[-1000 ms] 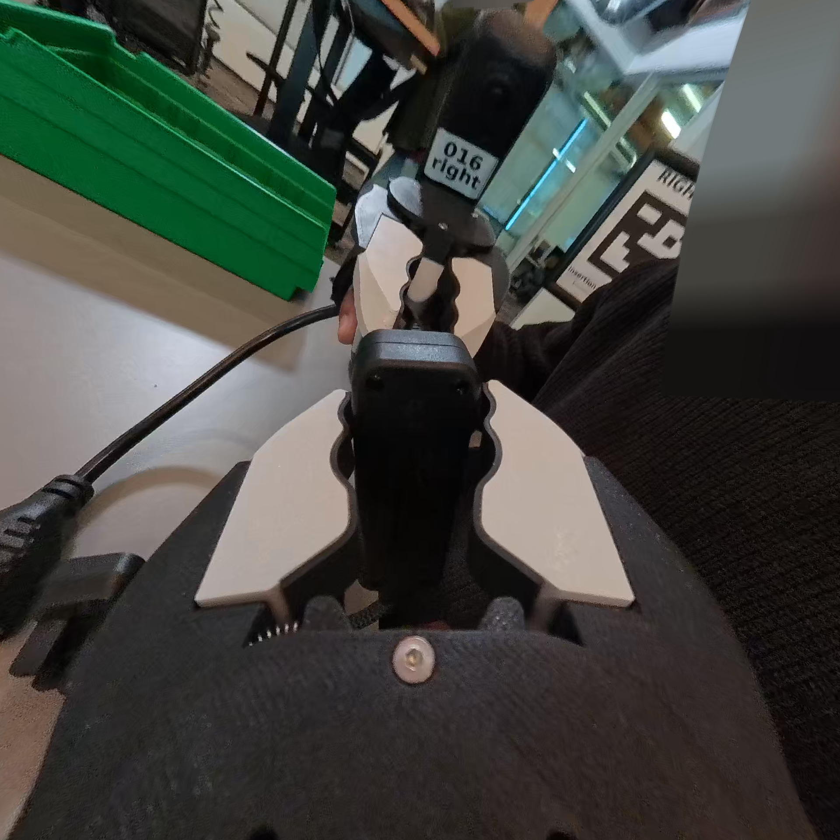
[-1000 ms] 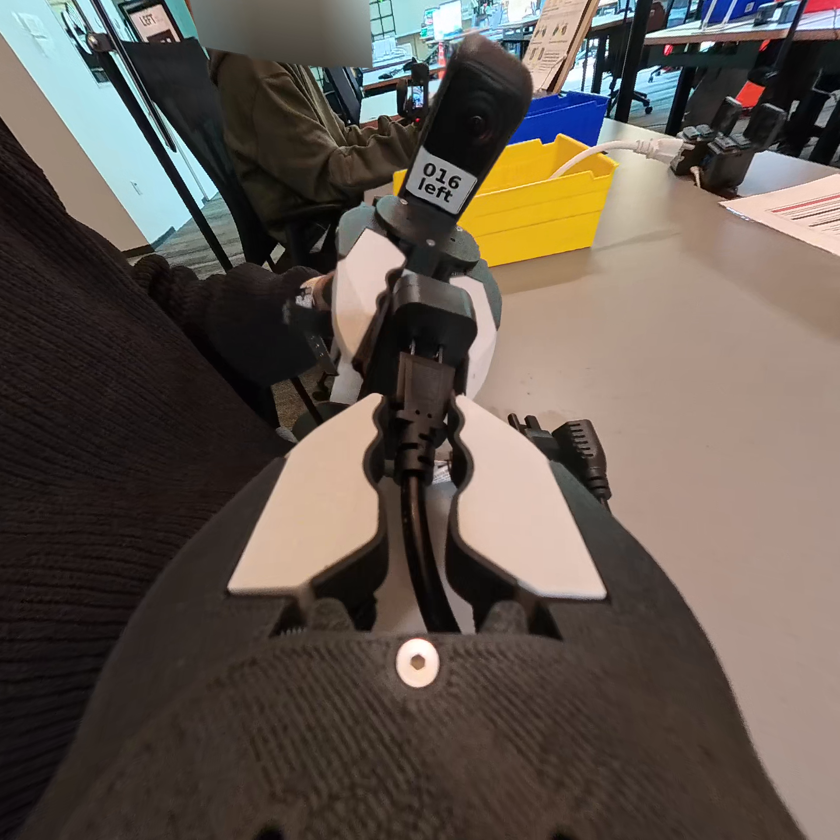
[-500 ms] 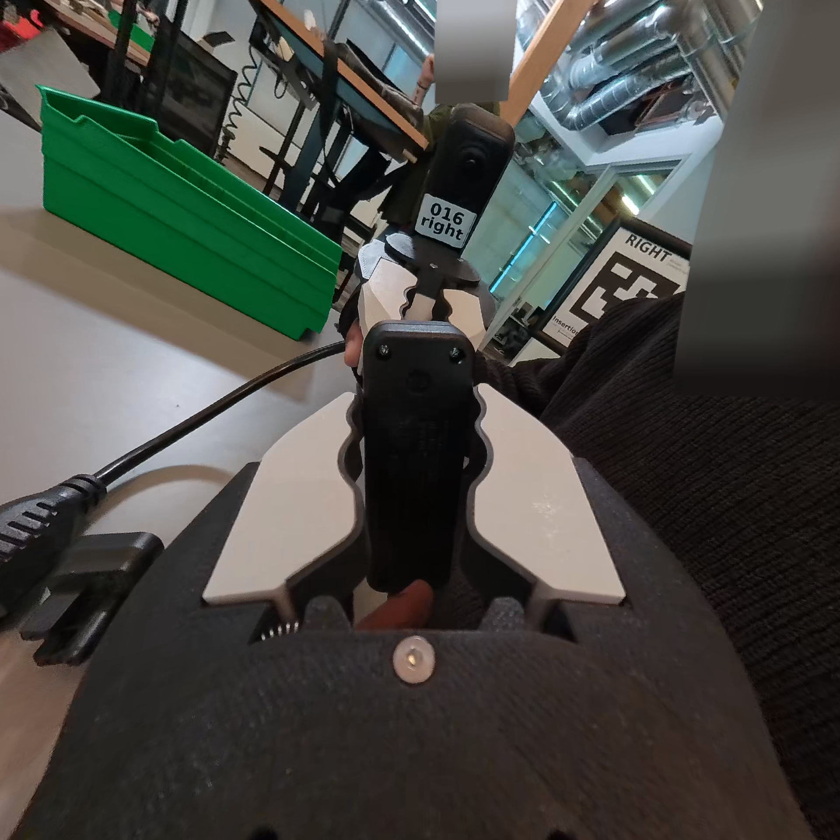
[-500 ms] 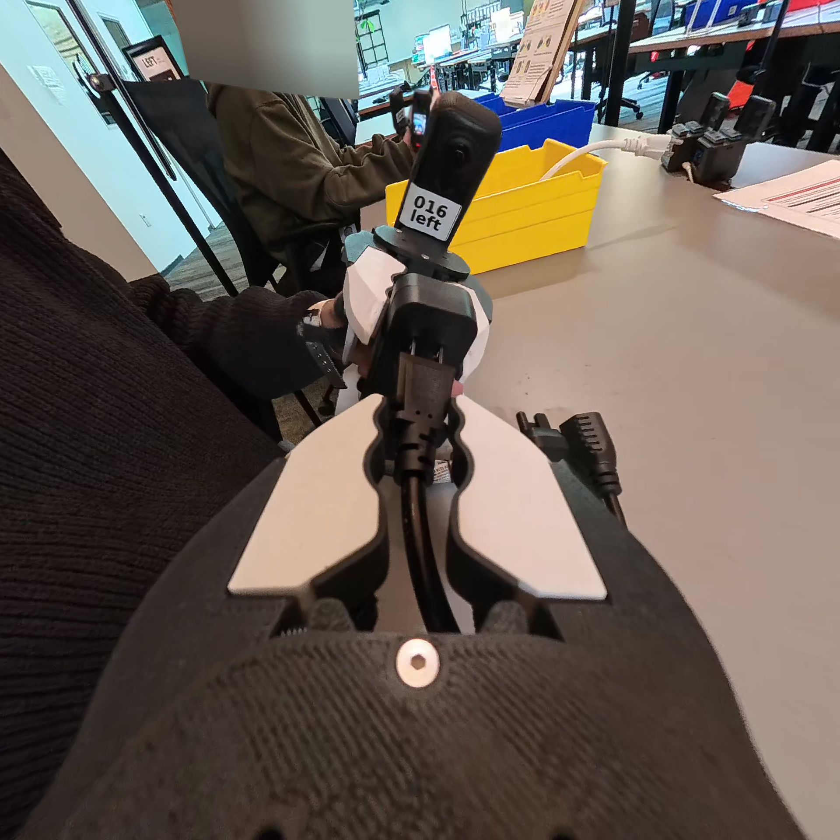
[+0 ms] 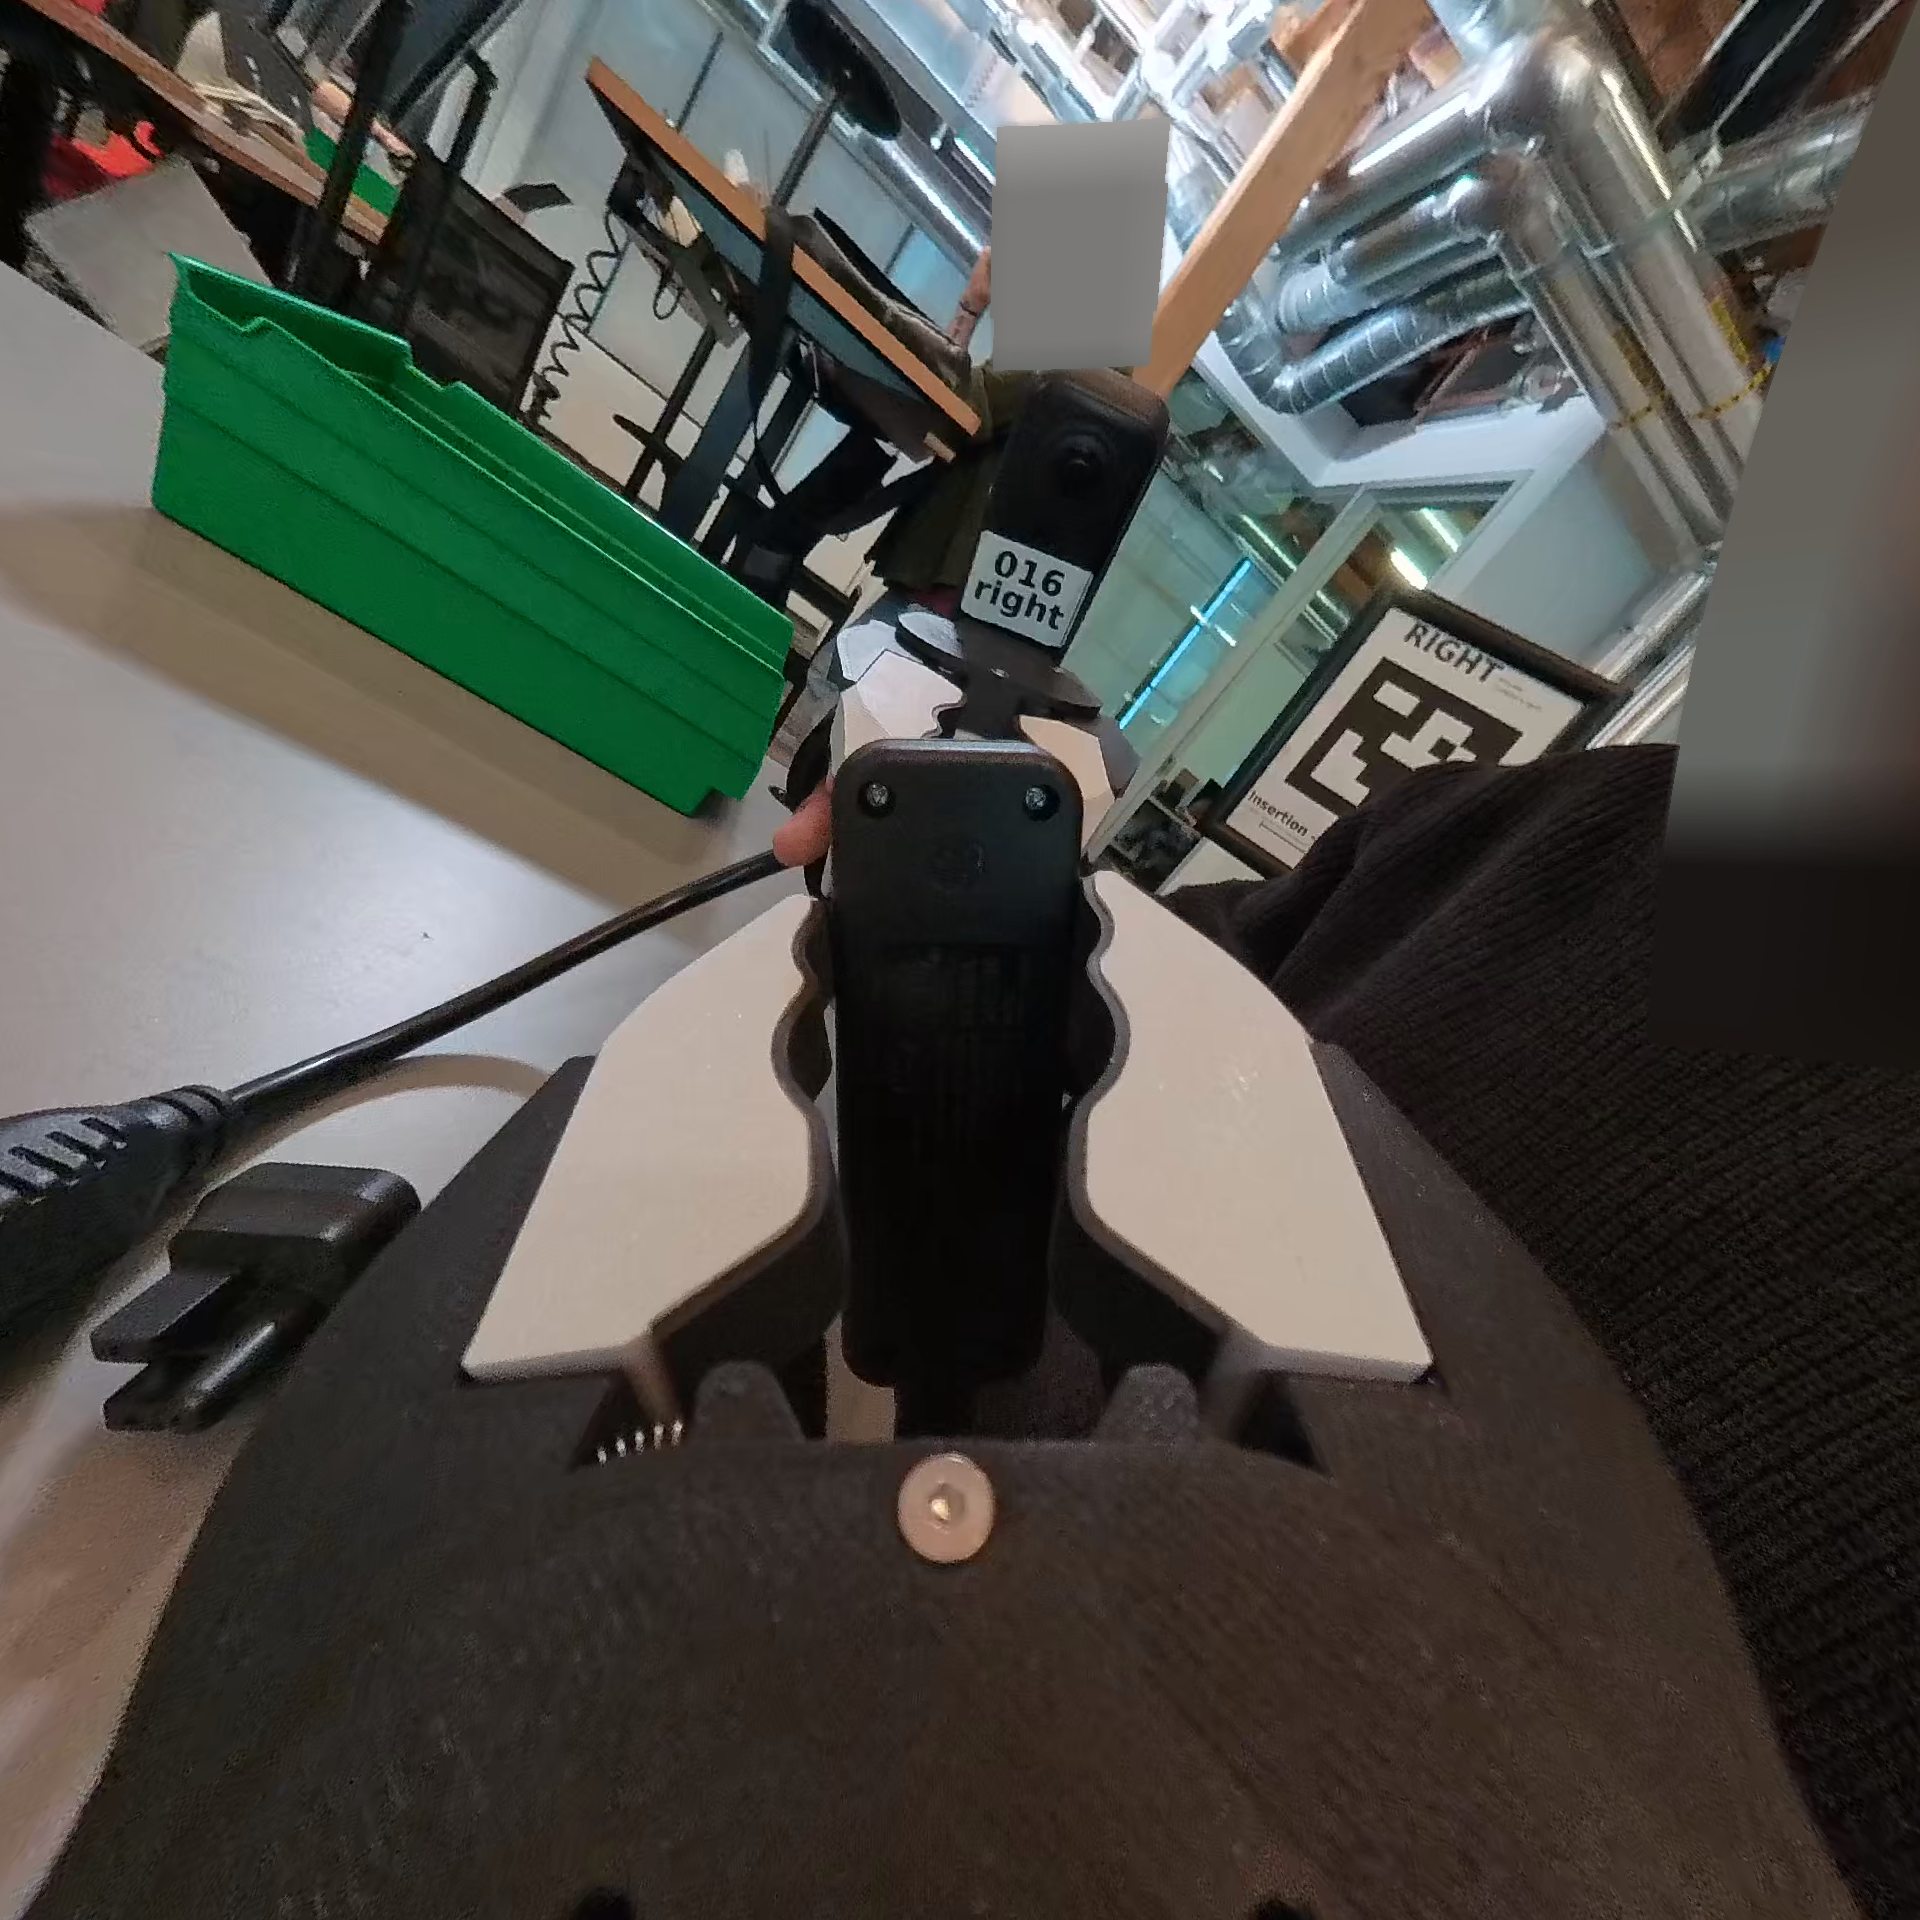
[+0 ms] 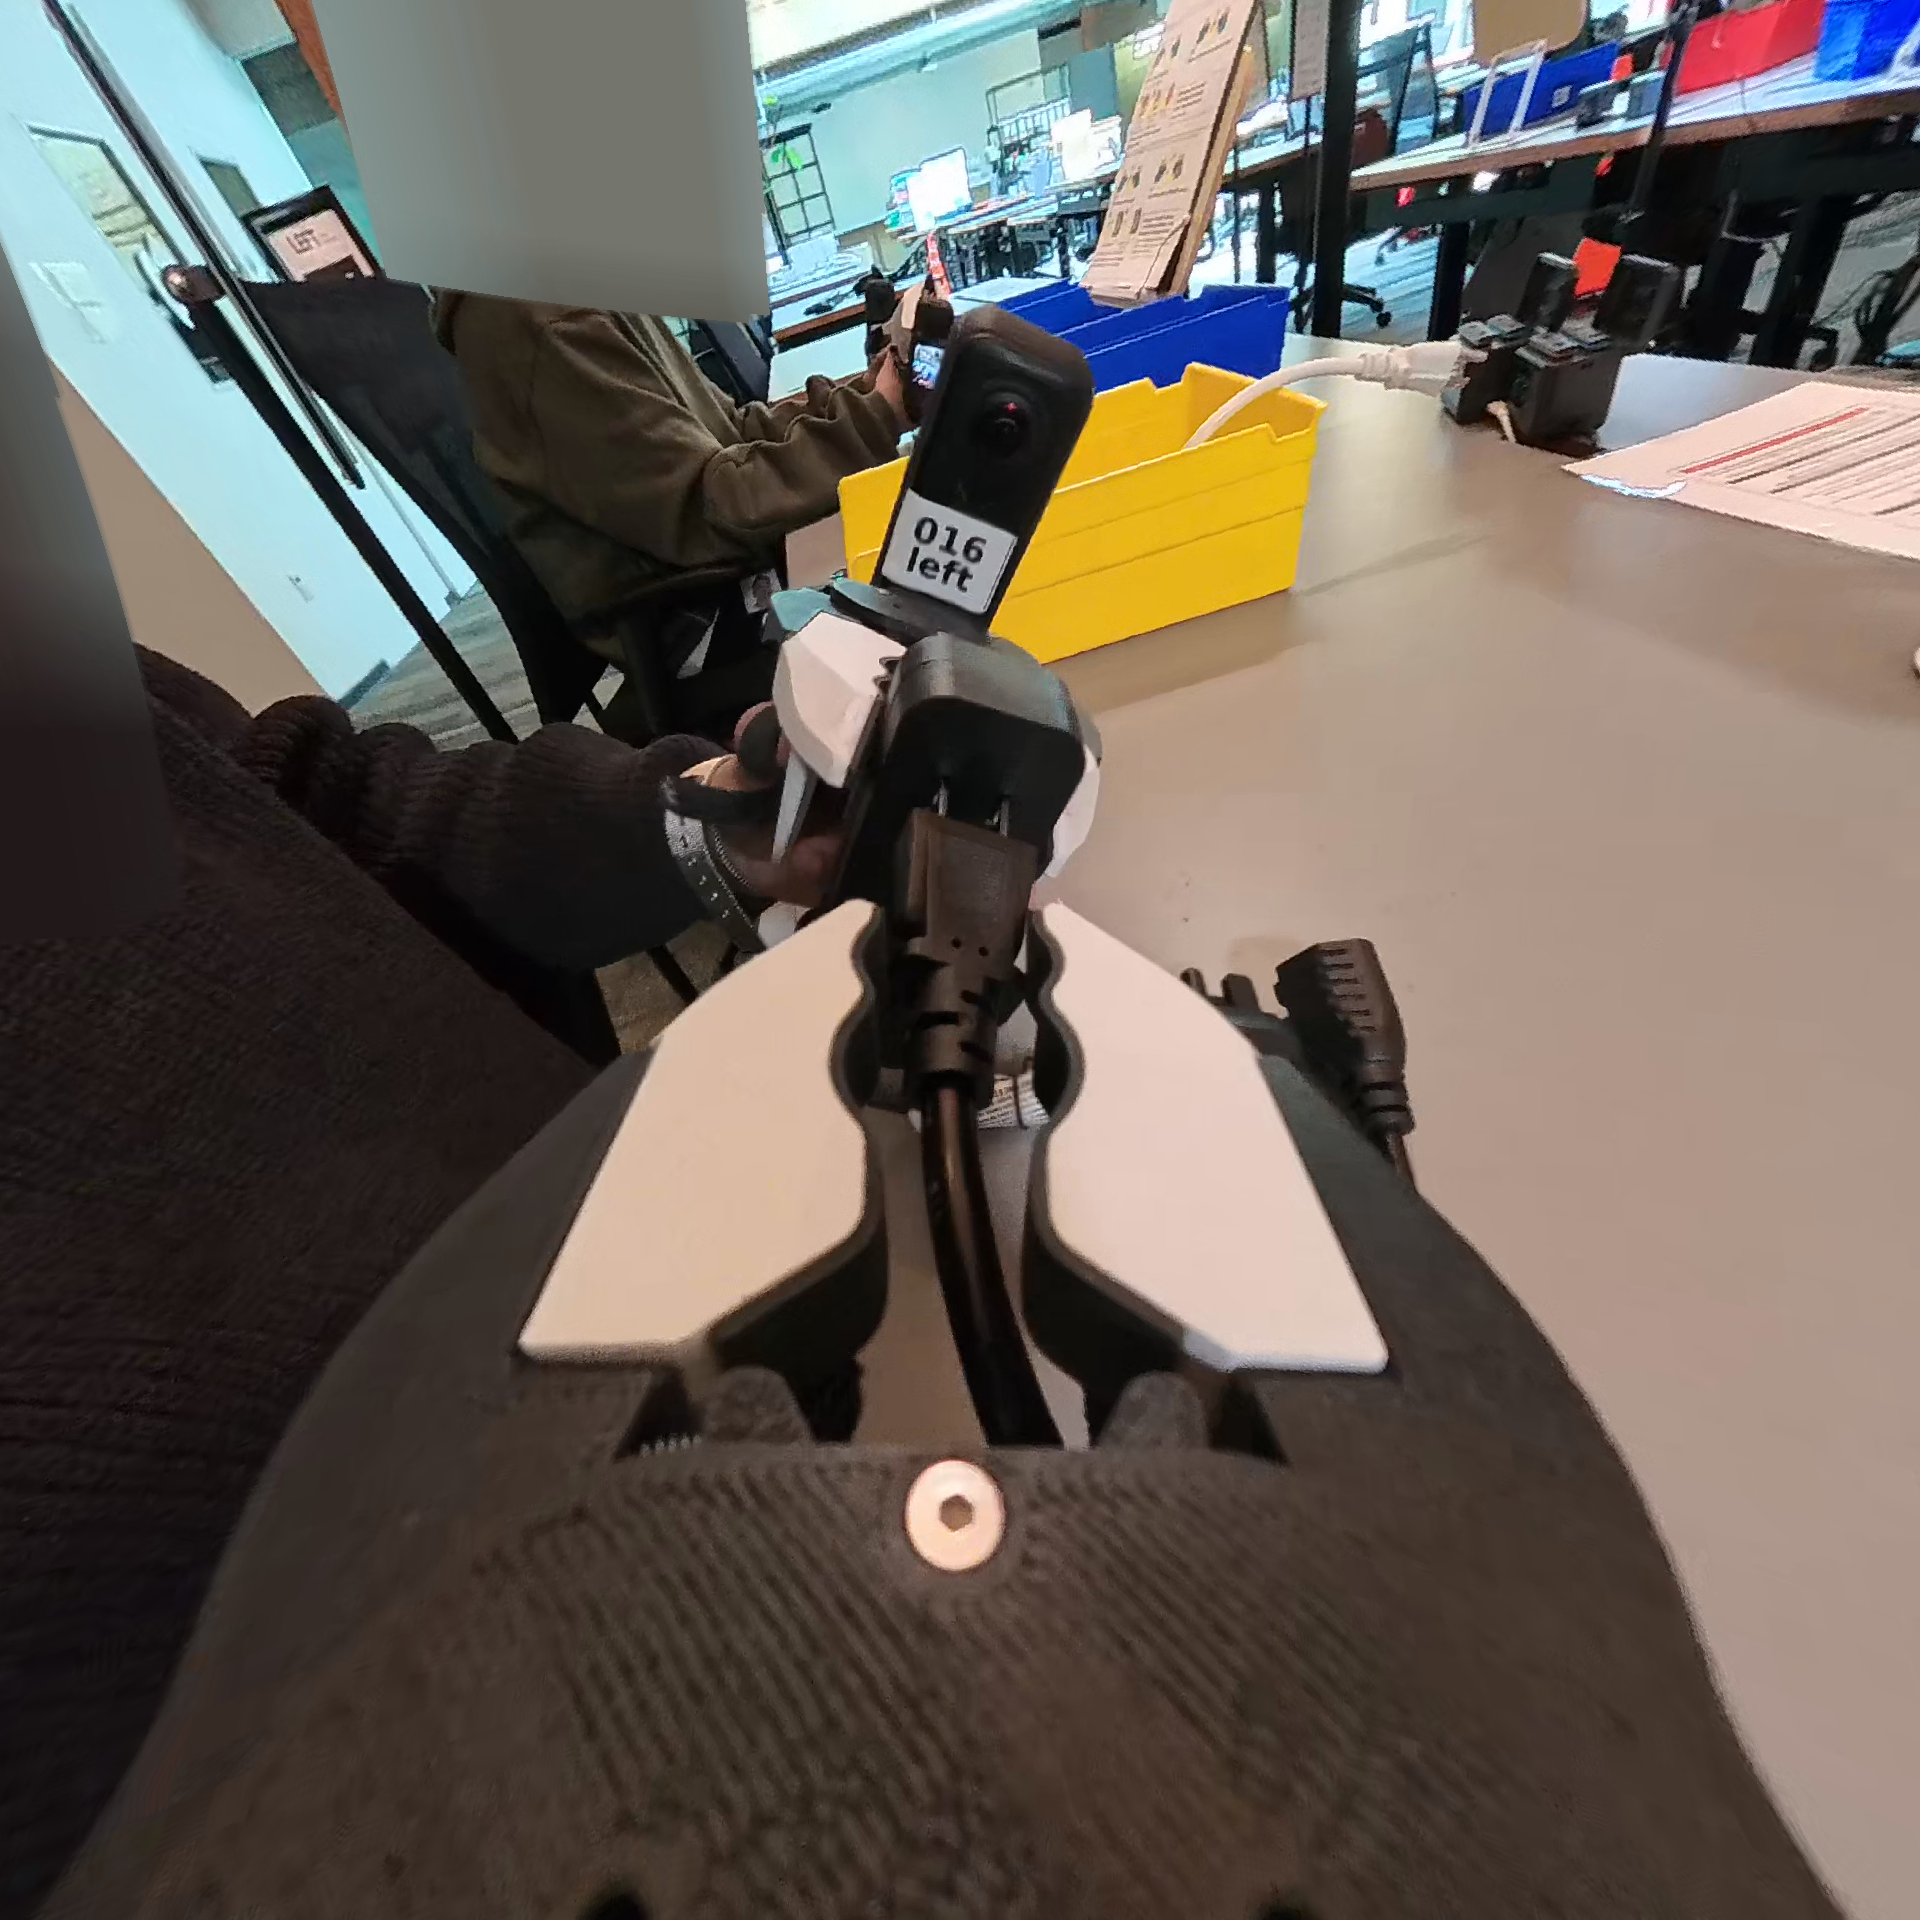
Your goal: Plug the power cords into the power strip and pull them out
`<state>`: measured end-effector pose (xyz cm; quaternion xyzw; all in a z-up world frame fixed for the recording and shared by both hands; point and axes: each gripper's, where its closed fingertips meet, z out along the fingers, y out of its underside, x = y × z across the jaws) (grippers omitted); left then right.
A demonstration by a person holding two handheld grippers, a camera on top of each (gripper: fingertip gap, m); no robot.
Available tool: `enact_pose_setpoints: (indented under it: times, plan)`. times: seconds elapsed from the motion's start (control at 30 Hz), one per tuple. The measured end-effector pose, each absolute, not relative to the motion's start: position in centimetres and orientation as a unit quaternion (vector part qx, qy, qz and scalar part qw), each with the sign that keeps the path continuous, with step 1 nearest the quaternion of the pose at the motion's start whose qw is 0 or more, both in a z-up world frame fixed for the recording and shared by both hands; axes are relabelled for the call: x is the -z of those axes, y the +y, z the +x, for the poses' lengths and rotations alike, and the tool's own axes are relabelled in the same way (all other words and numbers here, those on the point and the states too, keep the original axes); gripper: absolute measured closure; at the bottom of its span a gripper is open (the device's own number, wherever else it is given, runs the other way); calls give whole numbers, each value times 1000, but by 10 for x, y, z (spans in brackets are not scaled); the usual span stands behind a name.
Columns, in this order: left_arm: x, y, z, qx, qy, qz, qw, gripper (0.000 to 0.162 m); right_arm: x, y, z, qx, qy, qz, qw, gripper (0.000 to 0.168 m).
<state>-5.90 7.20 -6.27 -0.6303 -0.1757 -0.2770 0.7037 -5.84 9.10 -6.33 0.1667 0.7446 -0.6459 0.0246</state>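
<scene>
Two tools engaged: left tool (image 5: 951,1049) clamps the power strip (image 5: 951,1039); right tool (image 6: 951,997) pinches the plug (image 6: 961,883), prongs partly exposed.

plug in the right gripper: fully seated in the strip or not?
Not seated. The plug shows bare prongs bridging a gap to the power strip.

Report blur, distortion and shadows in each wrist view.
Left wrist view: wide-angle bending of the background, power strip sharp, loose plug at the left edge smeared. Right wrist view: plug sharp, table evenly lit, soft shadow beside the yellow bin.
</scene>
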Motion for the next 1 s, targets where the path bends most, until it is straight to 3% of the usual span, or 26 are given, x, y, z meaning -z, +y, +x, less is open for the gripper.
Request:
enact_pose_setpoints:
  times: [0.13,0.47,0.57,0.67,1.0]
  plan:
    - [65,73,-65,290,-191,-616,707,116,65,95,-66,654,731,191,36,130]
    - [63,71,-72,286,-207,-594,723,116,70,101,-75,659,715,224,68,119]
    - [62,72,-73,280,-209,-592,726,117,72,99,-71,652,721,219,78,123]
    - [62,72,-73,281,-208,-591,727,117,68,97,-64,657,719,207,92,143]
    - [70,71,-63,278,-169,-637,699,116,74,96,-57,650,725,195,118,144]
